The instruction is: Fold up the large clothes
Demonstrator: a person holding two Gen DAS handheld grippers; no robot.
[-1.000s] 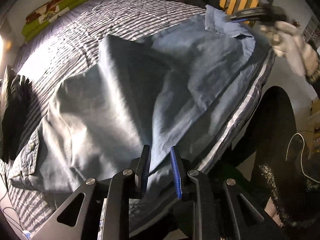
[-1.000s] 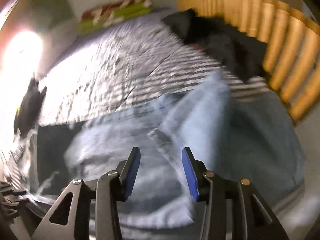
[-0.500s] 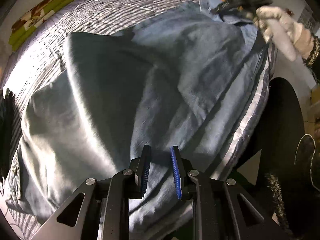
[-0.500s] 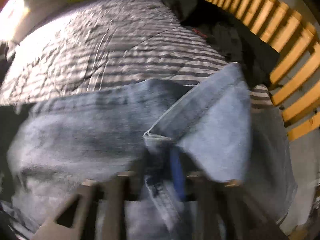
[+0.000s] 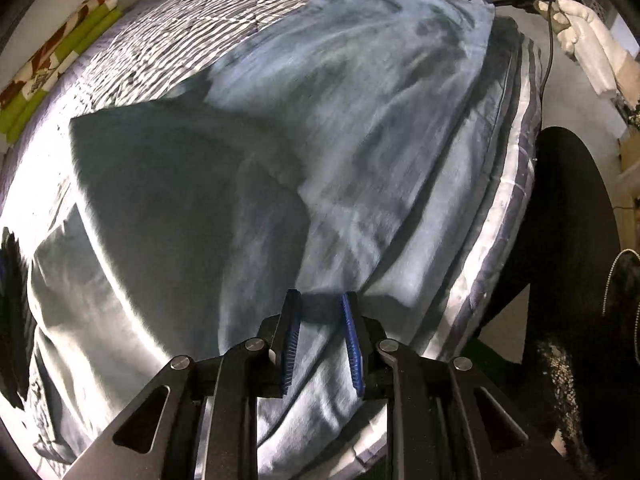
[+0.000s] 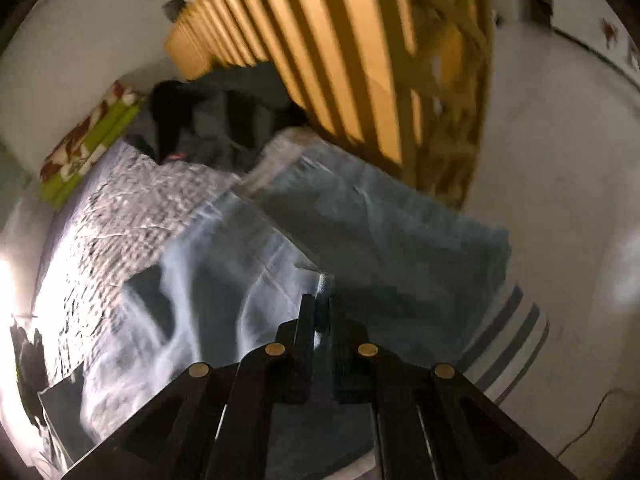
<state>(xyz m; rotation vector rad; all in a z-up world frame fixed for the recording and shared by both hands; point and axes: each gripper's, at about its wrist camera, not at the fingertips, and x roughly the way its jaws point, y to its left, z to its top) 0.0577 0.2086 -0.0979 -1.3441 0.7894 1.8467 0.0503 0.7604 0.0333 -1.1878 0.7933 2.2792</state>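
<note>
The left gripper has its fingers opening, shirt cloth lying between them. The right gripper has its fingers clamped on a shirt edge. The shirt spreads over the striped bed, with a green cushion at ten o'clock

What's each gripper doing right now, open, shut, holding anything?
Left gripper: jaws opening, blue shirt fabric between them, not visibly pinched.
Right gripper: shut on the blue shirt's edge.

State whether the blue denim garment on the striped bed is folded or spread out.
Mostly spread: the blue denim garment covers the striped bed, one layer lapping over.
</note>
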